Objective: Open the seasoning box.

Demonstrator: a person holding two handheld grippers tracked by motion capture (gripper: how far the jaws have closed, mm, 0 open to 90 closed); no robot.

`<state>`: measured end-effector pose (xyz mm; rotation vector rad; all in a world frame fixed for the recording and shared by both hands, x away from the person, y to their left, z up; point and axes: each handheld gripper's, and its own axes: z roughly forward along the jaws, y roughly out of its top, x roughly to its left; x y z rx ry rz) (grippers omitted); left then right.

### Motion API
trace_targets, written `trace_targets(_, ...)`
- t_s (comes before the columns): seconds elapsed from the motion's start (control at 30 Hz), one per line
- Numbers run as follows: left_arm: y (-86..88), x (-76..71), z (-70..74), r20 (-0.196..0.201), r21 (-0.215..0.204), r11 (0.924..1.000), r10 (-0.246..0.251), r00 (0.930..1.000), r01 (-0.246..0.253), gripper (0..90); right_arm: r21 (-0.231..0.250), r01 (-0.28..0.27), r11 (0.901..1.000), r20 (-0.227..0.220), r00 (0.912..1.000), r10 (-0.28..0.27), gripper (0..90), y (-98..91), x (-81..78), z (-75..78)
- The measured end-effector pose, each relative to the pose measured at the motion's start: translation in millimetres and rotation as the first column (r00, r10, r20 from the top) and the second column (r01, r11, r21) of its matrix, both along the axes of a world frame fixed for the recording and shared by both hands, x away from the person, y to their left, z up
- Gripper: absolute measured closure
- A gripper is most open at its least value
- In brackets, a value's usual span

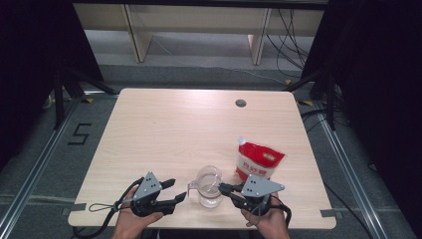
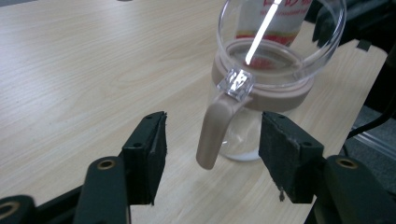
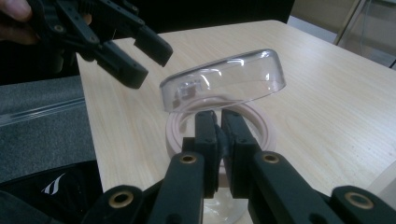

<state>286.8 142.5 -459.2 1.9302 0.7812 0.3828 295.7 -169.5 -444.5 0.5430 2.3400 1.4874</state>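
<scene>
With the jug [image 1: 209, 188] near the table's [image 1: 164, 129] front edge, its rim was clamped by the right gripper [image 3: 219, 133], its handle [image 2: 215, 133] lay untouched between the parted jaws of the left gripper [image 2: 212, 156], and closing there seemed due next.

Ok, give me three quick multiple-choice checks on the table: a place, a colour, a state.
1. In the high view, the red-and-white bag lies:
A. left of the jug
B. right of the jug, slightly farther back
C. inside the jug

2. The jug's handle is:
A. beige
B. blue
C. black

3. The clear lid is:
A. shut flat
B. tilted up, open
C. lying on the table

Key: B, the bag stands beside the jug's right; A, the handle matches the beige collar; B, the lid stands raised above the rim.
</scene>
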Motion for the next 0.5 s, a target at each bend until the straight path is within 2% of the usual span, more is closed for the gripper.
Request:
trace_targets(0.07, -1.0, -1.9, -1.2, -0.007, 0.002, 1.0000, -0.006, 1.0000, 0.006, 39.1, -0.003, 0.004, 1.0000, -0.001, 1.0000, -0.004, 85.8, 0.1, -0.4, 1.5)
trace_targets(0.1, -2.9, -4.0, -2.7, -0.025, -0.018, 0.9998, 0.008, 0.9997, -0.009, 38.4, -0.001, -0.002, 1.0000, 0.001, 1.0000, 0.002, 85.8, 0.7, 0.1, 1.7)
trace_targets(0.13, -2.5, -4.9, -2.8, -0.023, 0.002, 1.0000, 0.000, 0.9997, 0.000, 35.9, 0.000, 0.000, 1.0000, 0.008, 1.0000, 0.000, 85.8, 1.9, 0.2, 2.3)
trace_targets(0.23, -2.3, -6.6, -3.3, -0.032, 0.010, 0.9998, 0.018, 0.9993, -0.018, 33.0, 0.010, -0.003, 0.9999, 0.003, 1.0000, 0.002, 85.7, 4.5, -0.1, 2.5)
trace_targets(0.27, -0.6, -5.5, -3.4, -0.015, 0.035, 0.9994, 0.005, 0.9999, -0.004, 31.9, 0.006, -0.014, 0.9999, 0.006, 0.9999, 0.014, 85.4, 5.3, 0.1, 3.4)
trace_targets(0.3, -1.2, -5.6, -5.5, -0.019, 0.027, 0.9996, 0.005, 0.9998, -0.005, 31.0, 0.005, -0.021, 0.9998, 0.005, 0.9998, 0.021, 85.3, 6.6, -0.3, 4.1)
trace_targets(0.33, -0.6, -6.2, -7.0, -0.030, 0.043, 0.9990, 0.007, 0.9995, -0.005, 30.1, 0.016, -0.015, 0.9998, 0.011, 0.9998, 0.015, 85.3, 8.3, -1.3, 4.6)
trace_targets(0.37, -1.1, -7.2, -8.9, -0.042, 0.034, 0.9993, 0.015, 0.9990, -0.014, 28.7, 0.015, -0.006, 0.9999, -0.005, 1.0000, 0.006, 85.3, 9.5, -3.3, 6.1)
trace_targets(0.4, -1.2, -8.3, -10.6, -0.055, 0.030, 0.9994, 0.021, 0.9983, -0.020, 28.6, 0.011, -0.020, 0.9997, 0.013, 0.9997, 0.020, 85.3, 10.9, -2.2, 6.5)
trace_targets(0.43, -0.4, -7.3, -12.7, -0.045, 0.026, 0.9996, 0.010, 0.9989, -0.009, 28.4, 0.011, -0.023, 0.9997, 0.014, 0.9997, 0.022, 85.3, 12.3, -2.7, 7.3)
trace_targets(0.47, 0.6, -7.7, -14.1, -0.063, 0.027, 0.9995, 0.018, 0.9979, -0.016, 28.1, 0.008, -0.029, 0.9996, 0.024, 0.9993, 0.029, 85.3, 13.1, -2.2, 8.1)
trace_targets(0.5, 0.9, -8.2, -15.7, -0.062, 0.029, 0.9990, 0.037, 0.9974, -0.035, 27.7, 0.007, -0.032, 0.9995, 0.015, 0.9994, 0.032, 85.3, 14.3, -2.7, 9.0)
